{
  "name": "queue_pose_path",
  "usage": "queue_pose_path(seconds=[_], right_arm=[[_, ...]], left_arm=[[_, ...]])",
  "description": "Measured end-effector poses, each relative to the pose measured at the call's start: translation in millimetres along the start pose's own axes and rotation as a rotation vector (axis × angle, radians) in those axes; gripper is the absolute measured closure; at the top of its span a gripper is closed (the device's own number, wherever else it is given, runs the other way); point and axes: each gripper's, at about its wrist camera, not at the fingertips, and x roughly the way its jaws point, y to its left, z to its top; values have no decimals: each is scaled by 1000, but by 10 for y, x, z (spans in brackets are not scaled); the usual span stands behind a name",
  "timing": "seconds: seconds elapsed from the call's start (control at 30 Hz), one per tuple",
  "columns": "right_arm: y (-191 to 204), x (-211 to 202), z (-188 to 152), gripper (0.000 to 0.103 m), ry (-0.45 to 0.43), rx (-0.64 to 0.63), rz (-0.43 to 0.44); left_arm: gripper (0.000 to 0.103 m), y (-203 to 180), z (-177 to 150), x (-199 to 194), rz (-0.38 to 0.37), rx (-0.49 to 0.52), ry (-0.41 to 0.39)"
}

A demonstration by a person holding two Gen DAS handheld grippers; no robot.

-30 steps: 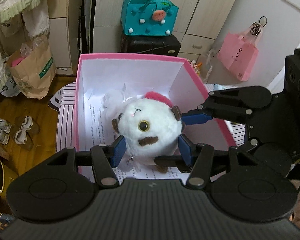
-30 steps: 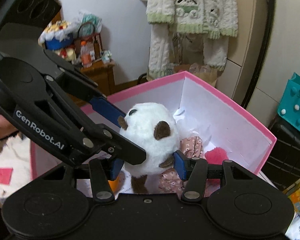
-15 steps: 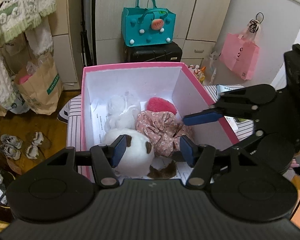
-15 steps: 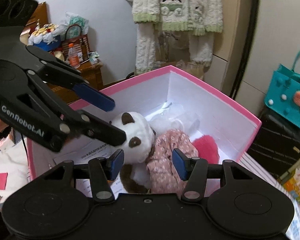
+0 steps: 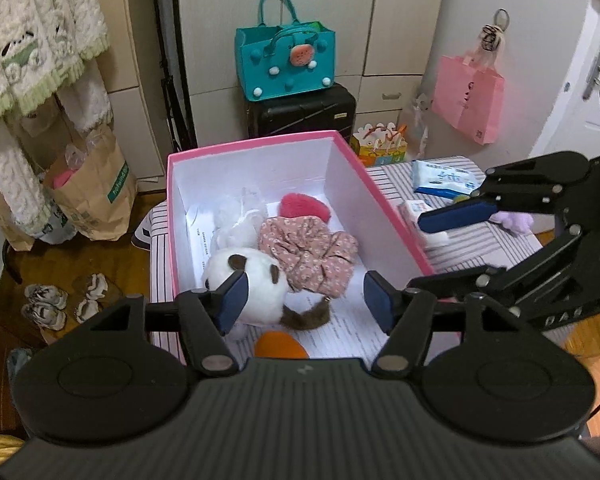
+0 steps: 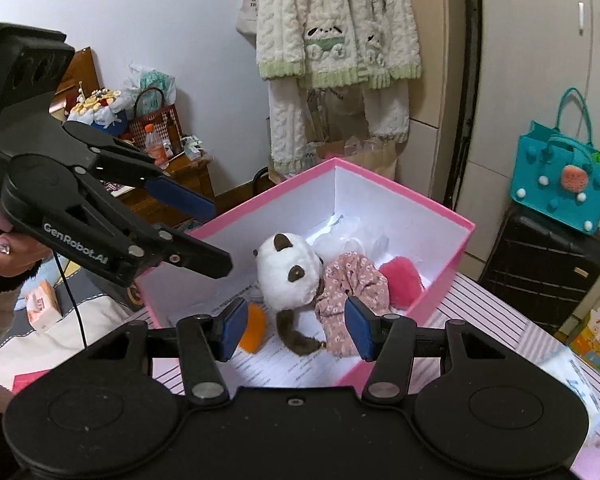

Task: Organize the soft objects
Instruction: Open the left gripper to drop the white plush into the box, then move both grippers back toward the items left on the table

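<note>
A pink box with white walls stands on a striped surface. Inside lie a white plush with brown ears, a pink floral scrunchie, a pink fluffy item, a white fluffy item and an orange item. My left gripper is open and empty above the box's near end. My right gripper is open and empty over the box; it also shows at the right of the left wrist view.
On the striped surface right of the box lie a wipes packet, a small tissue pack and a purple plush. A teal bag sits on a black suitcase behind. A brown paper bag and shoes are on the floor.
One second ago both grippers held the white plush over the box. It now lies in the box, and both grippers have opened and pulled up and back.
</note>
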Motion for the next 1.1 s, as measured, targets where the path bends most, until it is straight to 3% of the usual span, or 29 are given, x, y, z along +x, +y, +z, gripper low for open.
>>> queue_pose_path(seconds=[0.2, 0.43, 0.77, 1.1], right_arm=[[56, -373, -98, 44, 13, 34, 0], [135, -730, -265, 44, 13, 42, -23], [180, -1027, -591, 43, 22, 54, -40], [87, -1218, -1071, 41, 39, 109, -70]], left_arm=[[35, -210, -42, -268, 9, 62, 52], [30, -474, -151, -558, 60, 142, 55], [28, -872, -435, -599, -18, 220, 151], [27, -1231, -623, -601, -24, 293, 177]])
